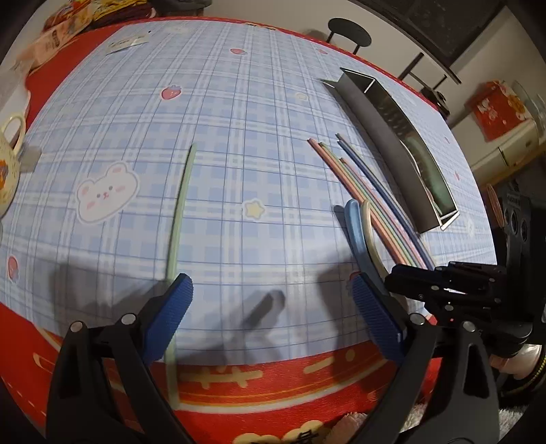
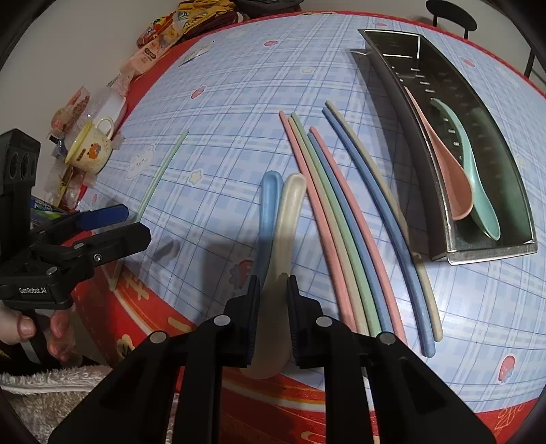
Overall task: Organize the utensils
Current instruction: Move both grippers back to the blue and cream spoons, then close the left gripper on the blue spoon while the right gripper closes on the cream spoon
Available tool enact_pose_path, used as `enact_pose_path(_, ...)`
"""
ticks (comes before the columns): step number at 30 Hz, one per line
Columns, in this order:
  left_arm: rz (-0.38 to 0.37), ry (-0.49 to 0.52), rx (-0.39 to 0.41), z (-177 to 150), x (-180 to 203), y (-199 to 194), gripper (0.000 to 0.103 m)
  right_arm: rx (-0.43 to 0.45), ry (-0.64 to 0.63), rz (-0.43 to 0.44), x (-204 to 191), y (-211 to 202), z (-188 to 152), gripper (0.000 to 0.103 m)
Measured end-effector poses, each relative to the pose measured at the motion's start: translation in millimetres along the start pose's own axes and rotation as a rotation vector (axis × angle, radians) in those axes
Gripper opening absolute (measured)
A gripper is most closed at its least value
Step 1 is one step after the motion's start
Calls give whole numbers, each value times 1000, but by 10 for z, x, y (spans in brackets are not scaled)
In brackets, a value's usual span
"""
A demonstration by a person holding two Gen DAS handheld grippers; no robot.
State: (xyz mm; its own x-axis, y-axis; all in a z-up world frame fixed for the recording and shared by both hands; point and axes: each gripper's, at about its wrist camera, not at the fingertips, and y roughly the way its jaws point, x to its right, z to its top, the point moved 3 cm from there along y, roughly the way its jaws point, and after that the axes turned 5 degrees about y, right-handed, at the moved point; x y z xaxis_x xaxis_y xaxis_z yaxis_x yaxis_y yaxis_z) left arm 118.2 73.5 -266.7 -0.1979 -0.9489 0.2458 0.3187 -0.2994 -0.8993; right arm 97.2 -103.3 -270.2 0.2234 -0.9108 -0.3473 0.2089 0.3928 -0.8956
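Note:
My right gripper is shut on the handle of a cream spoon near the table's front edge. A blue spoon lies just to its left. To the right lie several coloured chopsticks. Beyond them, a metal caddy holds a pink spoon and a teal spoon. My left gripper stands open over the front edge with nothing between its fingers. A lone green chopstick runs past its left finger. In the left wrist view the caddy sits at the right.
A yellow mug and snack packets crowd the table's left side. A black chair stands behind the far edge. A person's hand grips the left gripper's handle. The red cloth hangs over the front edge.

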Motion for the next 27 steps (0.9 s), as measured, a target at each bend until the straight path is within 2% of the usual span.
enact_pose_path(6,14,5,-19,-4,124,81,93,-20,-69,-26,-61,14,18,19)
enact_pose_path(8,15,10,-17,-2,142,83,93,-25,-98,-42,-107,47,23,26)
enact_pose_path(10,10,3,-12,-4,134,82,92,-35,-122,-53,-148,78,21,39)
enact_pose_path(12,4,-7,-12,-9,126,92,90,-48,-133,-58,-160,103,18,40)
enact_pose_path(14,-7,-11,-25,-19,141,129,82,-59,-134,-51,-163,106,3,40)
enact_pose_path(15,-11,-8,-31,-25,154,143,79,-65,-135,-43,-159,102,-12,39)
enact_pose_path(16,-15,1,-39,-32,180,165,75,-65,-134,-34,-157,95,-23,31)
enact_pose_path(18,-26,10,-45,-26,223,195,67,-58,-119,-7,-136,64,-39,23)
enact_pose_path(22,-71,24,-58,-9,306,250,51,-31,-87,10,-15,-32,-28,14)
enact_pose_path(27,-107,67,-97,-3,479,374,51,-23,-32,5,165,-77,-36,13)
